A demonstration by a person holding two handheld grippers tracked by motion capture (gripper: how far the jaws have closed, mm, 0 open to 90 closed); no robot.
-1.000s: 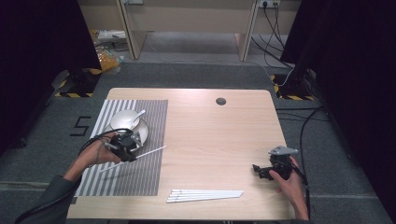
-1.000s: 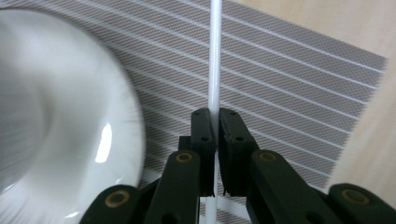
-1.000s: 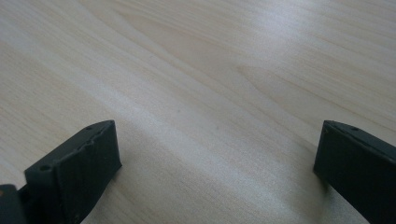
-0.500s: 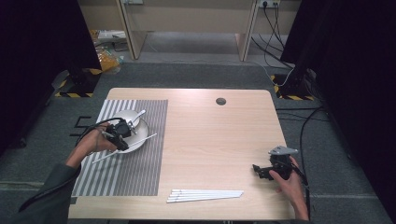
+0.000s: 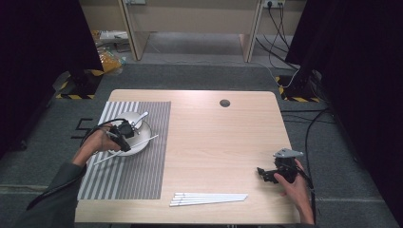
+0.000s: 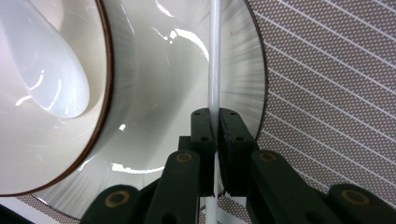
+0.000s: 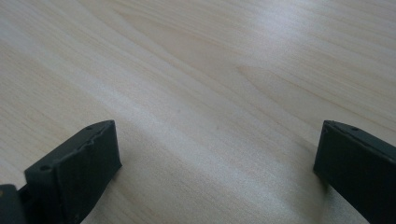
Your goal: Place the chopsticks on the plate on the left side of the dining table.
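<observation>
From above, the left gripper (image 5: pixel 124 137) holds a thin white chopstick (image 5: pixel 142 142) slantwise over the white round ceramic plate (image 5: pixel 142 135); the right gripper (image 5: pixel 266 175) idles well apart. Left gripper view: jaws pinch the chopstick (image 6: pixel 214 70), running straight ahead across the plate (image 6: pixel 187 70). Right gripper view: jaws spread over the bare wooden table (image 7: pixel 210 70).
</observation>
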